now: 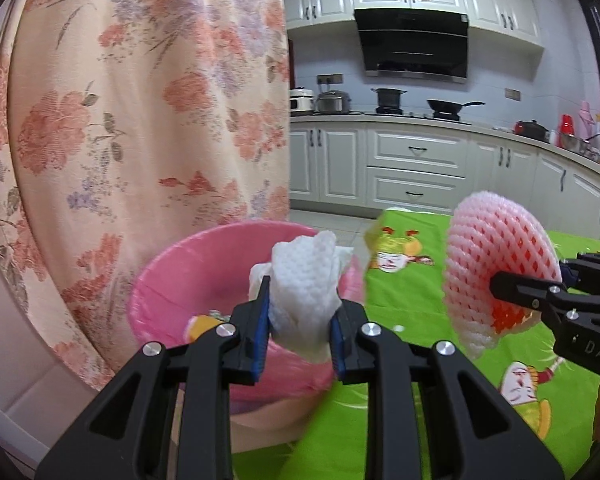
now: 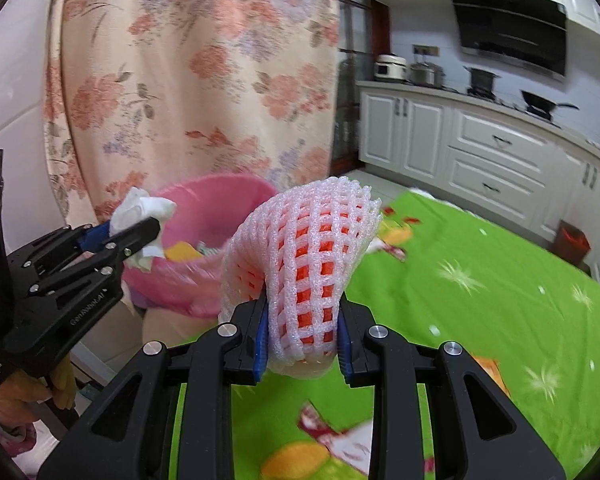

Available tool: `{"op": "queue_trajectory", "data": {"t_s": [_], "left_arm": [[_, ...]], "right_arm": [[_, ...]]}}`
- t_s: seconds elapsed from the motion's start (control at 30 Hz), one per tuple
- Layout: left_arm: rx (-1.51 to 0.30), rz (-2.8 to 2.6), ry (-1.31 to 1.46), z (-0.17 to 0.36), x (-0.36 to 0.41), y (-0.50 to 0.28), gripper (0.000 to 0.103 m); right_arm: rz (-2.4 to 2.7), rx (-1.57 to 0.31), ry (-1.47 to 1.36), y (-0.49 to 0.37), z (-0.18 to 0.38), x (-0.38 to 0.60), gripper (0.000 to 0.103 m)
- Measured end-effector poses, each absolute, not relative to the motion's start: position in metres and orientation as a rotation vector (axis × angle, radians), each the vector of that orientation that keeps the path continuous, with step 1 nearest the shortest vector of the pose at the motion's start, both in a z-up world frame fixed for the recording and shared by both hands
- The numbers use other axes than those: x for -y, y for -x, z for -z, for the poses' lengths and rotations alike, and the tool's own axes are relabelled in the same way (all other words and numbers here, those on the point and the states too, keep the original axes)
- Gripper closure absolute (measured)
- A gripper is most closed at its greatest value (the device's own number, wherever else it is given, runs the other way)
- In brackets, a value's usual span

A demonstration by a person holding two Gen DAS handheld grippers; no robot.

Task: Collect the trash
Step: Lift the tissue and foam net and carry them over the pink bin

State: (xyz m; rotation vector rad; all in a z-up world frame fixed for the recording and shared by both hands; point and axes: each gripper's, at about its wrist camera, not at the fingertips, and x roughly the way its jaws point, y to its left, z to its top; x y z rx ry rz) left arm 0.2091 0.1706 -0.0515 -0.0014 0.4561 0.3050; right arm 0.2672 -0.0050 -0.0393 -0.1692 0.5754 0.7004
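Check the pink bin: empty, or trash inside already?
Not empty. The pink bin already holds something yellow-orange and other scraps; how full it is, I cannot tell.

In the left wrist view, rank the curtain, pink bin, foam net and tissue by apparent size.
1. Curtain
2. Pink bin
3. Foam net and tissue: about alike, and nearness to the camera makes it unsure.
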Motion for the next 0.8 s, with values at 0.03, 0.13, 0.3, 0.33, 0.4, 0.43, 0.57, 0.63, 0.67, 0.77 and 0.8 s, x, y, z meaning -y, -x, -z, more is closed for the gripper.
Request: {"op": "queue_trajectory", "data": {"t_s": [0.03,0.13,0.3,0.33,0.4,0.43,0.57,0.63,0.67,0.77,0.8], "left_arm": [[-0.460,-0.317,-0.002,0.050,-0.177,-0.211,0.079],[-0.469,-0.335,-0.005,0.046,-0.190,-0.217,0.079],[-0.466,-0.366,-0.013,0.039,-0.207,-0.228,0.078],[-0.464,-0.372,-0.007,0.038,-0.212,-0.231,0.078],[-0.470,-0.377,0.018,0.037,-0.222,-0.236,0.078],[-0.472,-0.380,0.028,0.036,-0.225,-0.238,0.078],[-0.481,-0.403,0.063,0.035,-0.245,-0.246,0.078],[-0.488,-0.412,0.062,0.035,-0.253,-0.251,0.078],[-0.490,-0.415,0.064,0.035,-0.257,-0.253,0.078],[-0.501,-0.427,0.084,0.037,-0.269,-0.259,0.078],[-0.502,-0.432,0.091,0.037,-0.273,-0.260,0.078]], "right_arm": [[-0.715,-0.568,0.172,-0.270,0.036,-0.002,0.076],[-0.748,-0.556,0.174,-0.277,0.030,-0.018,0.076],[-0.789,-0.554,0.183,-0.290,0.026,-0.042,0.076],[-0.796,-0.553,0.183,-0.292,0.025,-0.046,0.076],[-0.808,-0.550,0.187,-0.295,0.024,-0.054,0.076],[-0.815,-0.549,0.194,-0.297,0.024,-0.059,0.076],[-0.846,-0.552,0.207,-0.303,0.024,-0.077,0.076],[-0.861,-0.554,0.217,-0.307,0.024,-0.087,0.075],[-0.866,-0.556,0.219,-0.309,0.025,-0.091,0.075],[-0.880,-0.562,0.224,-0.314,0.027,-0.102,0.075],[-0.885,-0.563,0.225,-0.315,0.027,-0.105,0.075]]}}
